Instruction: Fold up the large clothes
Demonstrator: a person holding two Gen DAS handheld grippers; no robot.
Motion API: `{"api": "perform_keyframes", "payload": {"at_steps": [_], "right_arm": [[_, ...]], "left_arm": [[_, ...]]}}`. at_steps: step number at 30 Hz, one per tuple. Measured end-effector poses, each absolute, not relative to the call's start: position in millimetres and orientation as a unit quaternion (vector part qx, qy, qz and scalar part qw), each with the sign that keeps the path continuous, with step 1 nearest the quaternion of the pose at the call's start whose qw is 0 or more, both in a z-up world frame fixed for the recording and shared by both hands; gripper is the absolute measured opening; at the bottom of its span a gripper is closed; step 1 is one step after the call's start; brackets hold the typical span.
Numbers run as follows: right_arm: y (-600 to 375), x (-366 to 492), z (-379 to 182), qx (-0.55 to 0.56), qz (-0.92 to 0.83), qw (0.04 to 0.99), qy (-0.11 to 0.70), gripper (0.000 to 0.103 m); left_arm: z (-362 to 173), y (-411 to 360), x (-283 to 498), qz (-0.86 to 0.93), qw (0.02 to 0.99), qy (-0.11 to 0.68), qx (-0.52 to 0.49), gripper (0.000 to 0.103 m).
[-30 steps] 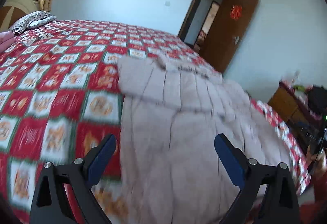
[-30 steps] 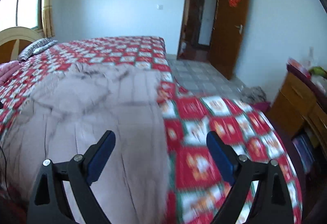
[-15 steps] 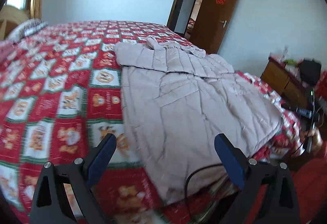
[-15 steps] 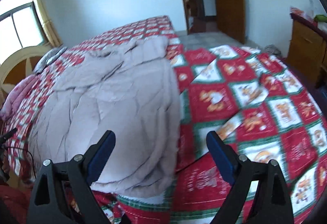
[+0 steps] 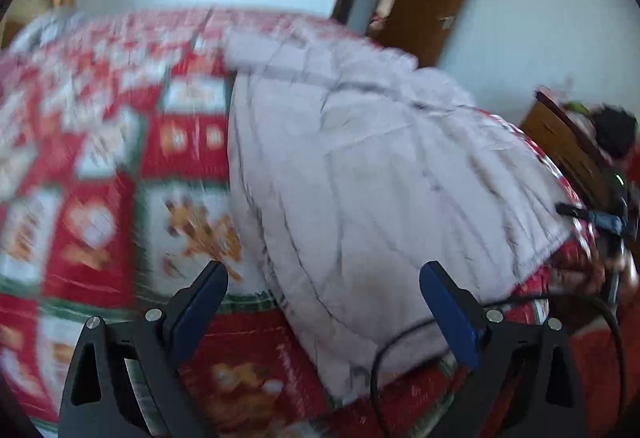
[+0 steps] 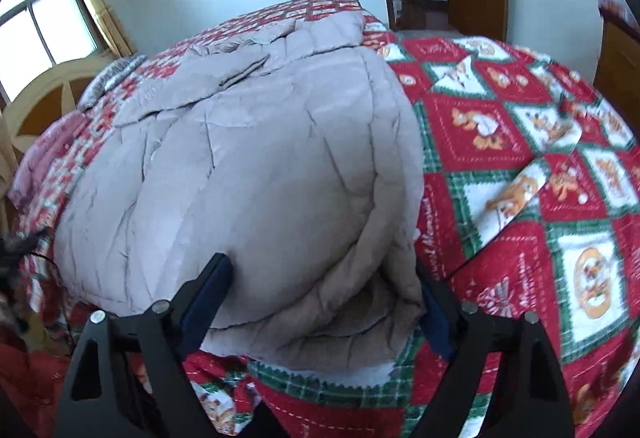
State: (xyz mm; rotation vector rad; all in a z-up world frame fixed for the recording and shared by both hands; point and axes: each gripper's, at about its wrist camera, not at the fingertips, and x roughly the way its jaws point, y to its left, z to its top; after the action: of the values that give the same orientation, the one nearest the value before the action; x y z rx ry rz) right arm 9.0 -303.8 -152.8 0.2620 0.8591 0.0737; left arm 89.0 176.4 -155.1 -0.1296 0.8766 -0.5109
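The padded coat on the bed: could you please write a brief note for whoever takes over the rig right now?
Left gripper: open, empty, over the padded coat's near-left hem.
Right gripper: jaws closing around the near-right hem corner; pads not clearly pressing yet.
Coat: spread flat on the red patterned bedspread, sleeves folded in near the collar.
Done: coat laid out.
Left: grip both hem corners, fold toward the collar.
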Motion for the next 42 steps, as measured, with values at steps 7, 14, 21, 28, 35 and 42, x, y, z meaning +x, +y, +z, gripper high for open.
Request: {"api": "perform_keyframes", "payload": {"at_steps": [7,14,21,28,35,42], "right_arm": [[-303.8,15.4,-155.1,0.133,0.042,0.902,0.408,0.084],[-307.1,16.8,-142.0,0.131,0.053,0.904,0.403,0.02],[-295.6,-2.0,-99.0,0.158,0.09,0.919,0.35,0.015],[-303.3,-26.0,-61.6,0.205,0.128,0.924,0.297,0.015],[-317.7,-47.5,-39.8,0.255,0.146,0.916,0.273,0.015],[-329.3,-28.6,-1.5,0.28,0.161,0.919,0.224,0.015]], "left_arm": [[-167.4,171.7,81.6,-0.295,0.845,0.424,-0.137,0.097],[-170.1,178.3,83.4,-0.29,0.832,0.433,-0.191,0.018],[-97.9,185.3,55.7,-0.332,0.861,0.328,-0.201,0.011],[-52.4,193.0,37.6,-0.362,0.865,0.266,-0.225,0.01],[-27.7,200.5,26.8,-0.388,0.853,0.237,-0.256,0.01],[0.2,207.0,51.0,-0.349,0.863,0.255,-0.261,0.01]]}}
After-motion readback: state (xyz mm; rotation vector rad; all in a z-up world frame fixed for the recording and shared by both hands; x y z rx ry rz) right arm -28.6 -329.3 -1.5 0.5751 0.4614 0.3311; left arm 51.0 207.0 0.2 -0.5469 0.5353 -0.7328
